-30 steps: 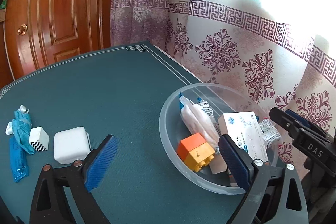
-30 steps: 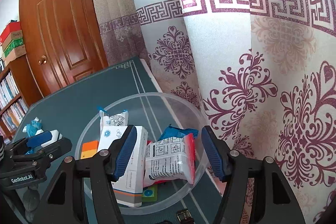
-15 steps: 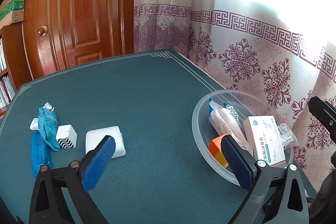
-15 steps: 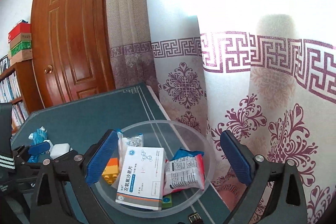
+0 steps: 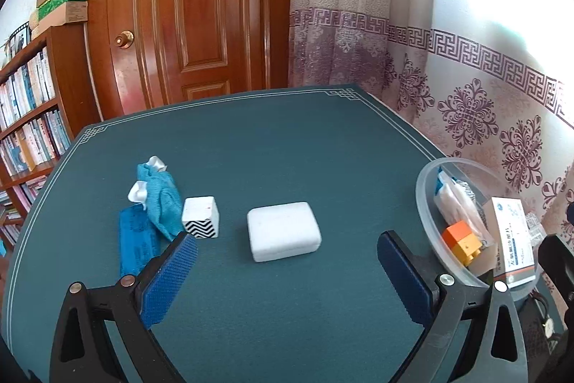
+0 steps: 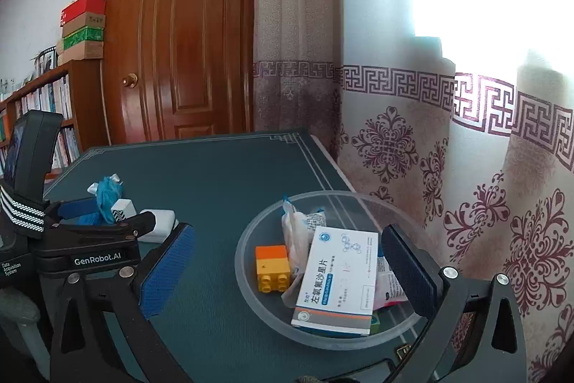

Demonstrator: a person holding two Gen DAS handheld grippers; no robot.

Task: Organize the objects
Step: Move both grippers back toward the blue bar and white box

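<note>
Two grippers, both with blue pads, both empty. Right gripper (image 6: pixel 287 279) has its jaws spread wide, having just been opening; nothing is pinched, and the clear plastic bowl (image 6: pixel 247 279) sits between and beyond the fingers. Left gripper (image 5: pixel 285 279) is wide open over bare green table mat (image 5: pixel 287 149), holding nothing.

One bowl, at the table's right edge by the curtain. Inside it, counted: one white medicine box (image 6: pixel 337 279) with blue print, lying flat at the near side; one orange-yellow toy brick (image 6: pixel 272 264) just left of the box; one white plastic-wrapped packet (image 6: pixel 296 232) leaning behind the brick; one red-edged printed sachet (image 6: pixel 389 286) partly hidden by the right finger; one small green item under the box, too covered to identify.

Loose on the mat, left wrist view, four things: one white rounded-rectangle case (image 5: pixel 283 230) straight ahead between the fingers, well apart from the bowl; one white cube with black zigzag face (image 5: pixel 201 216) just left of it; one crumpled teal cloth with white bits (image 5: pixel 159 196) touching the cube's left side; one flat blue packet (image 5: pixel 136 244) under the cloth's near end.

Far: one wooden door (image 5: pixel 193 13), one patterned curtain (image 5: pixel 466 88), one bookshelf (image 5: pixel 28 117) with stacked boxes on top.
</note>
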